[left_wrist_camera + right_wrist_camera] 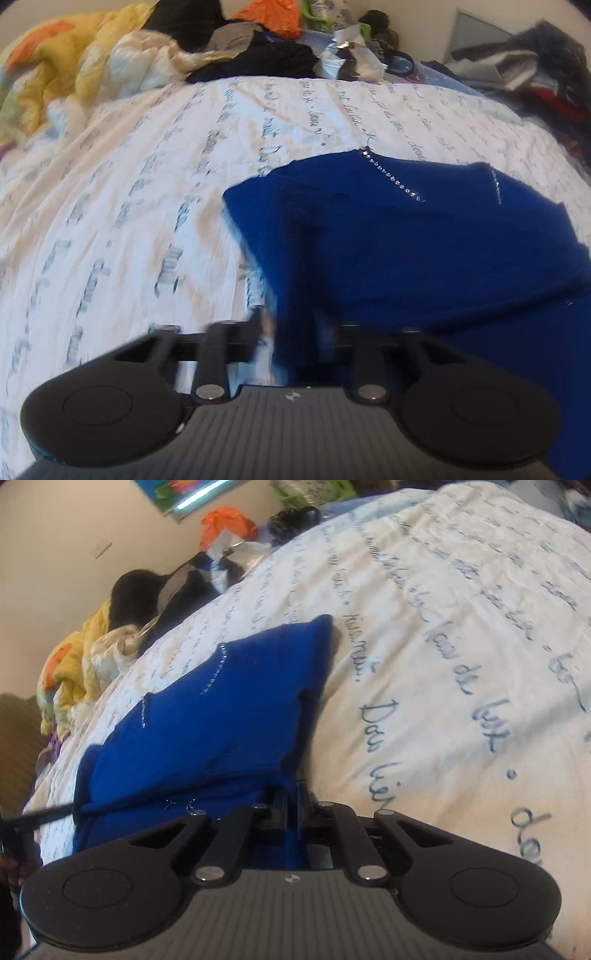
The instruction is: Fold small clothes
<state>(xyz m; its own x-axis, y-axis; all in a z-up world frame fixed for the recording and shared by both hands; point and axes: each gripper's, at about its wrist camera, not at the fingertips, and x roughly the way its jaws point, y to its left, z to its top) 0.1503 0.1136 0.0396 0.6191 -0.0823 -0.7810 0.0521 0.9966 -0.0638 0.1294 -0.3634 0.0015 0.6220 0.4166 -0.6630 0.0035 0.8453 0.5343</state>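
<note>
Right wrist: right gripper (pixel 293 805) is pinching blue garment (pixel 207 716) edge; left gripper (pixel 295 328) is standing part-open, cloth between. Soft, limp; grip hems.

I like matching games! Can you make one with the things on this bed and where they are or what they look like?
Things:
1. soft blue knitted top
2. white bed sheet with blue handwriting
3. crumpled orange plastic bag
4. right gripper

Descriptions:
A. pinching the blue cloth between its fingers
B. lying near the wall at the far end of the bed
C. has lines of small sparkly stones
D. spread under the top

Pairs: 1-C, 2-D, 3-B, 4-A
</note>
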